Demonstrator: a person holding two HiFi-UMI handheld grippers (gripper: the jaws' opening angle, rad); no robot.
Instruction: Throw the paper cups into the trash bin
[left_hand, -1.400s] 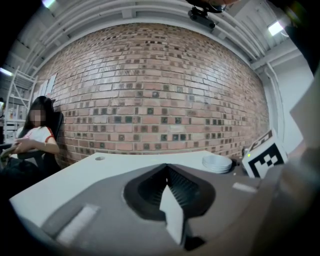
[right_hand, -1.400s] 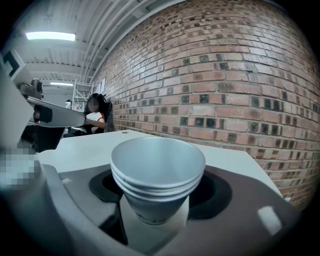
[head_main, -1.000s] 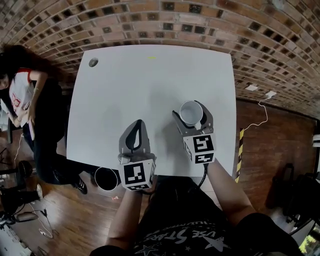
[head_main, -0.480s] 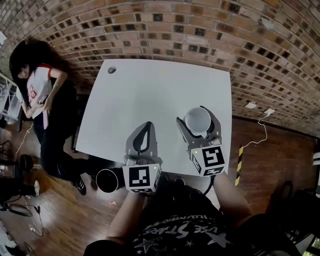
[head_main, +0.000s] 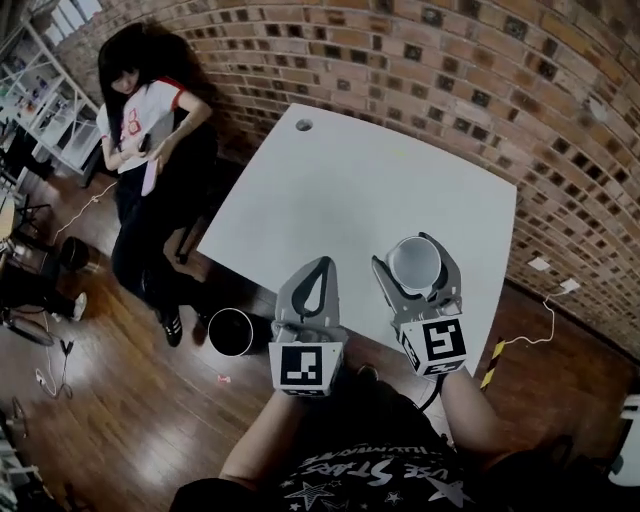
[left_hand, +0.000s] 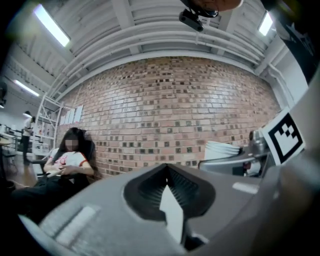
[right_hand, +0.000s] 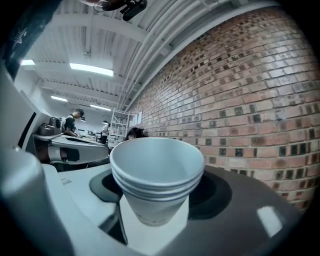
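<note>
Standing on the floor just off the tabletop's (head_main: 330, 190) near left edge is the black trash bin (head_main: 231, 331). Over that near edge the left tool (head_main: 322, 268) is closed on nothing. Above the tabletop's near right corner, the right tool (head_main: 418, 245) grips nested paper cups (head_main: 414, 264), upright, its jaws spread wide around them.

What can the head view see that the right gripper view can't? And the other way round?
Only the head view: the bin on the floor and the white table.
Only the right gripper view: the ceiling lights, and stacked rims that show the cups are several nested together.
Both: the cups held in the right gripper, and the brick wall behind.
</note>
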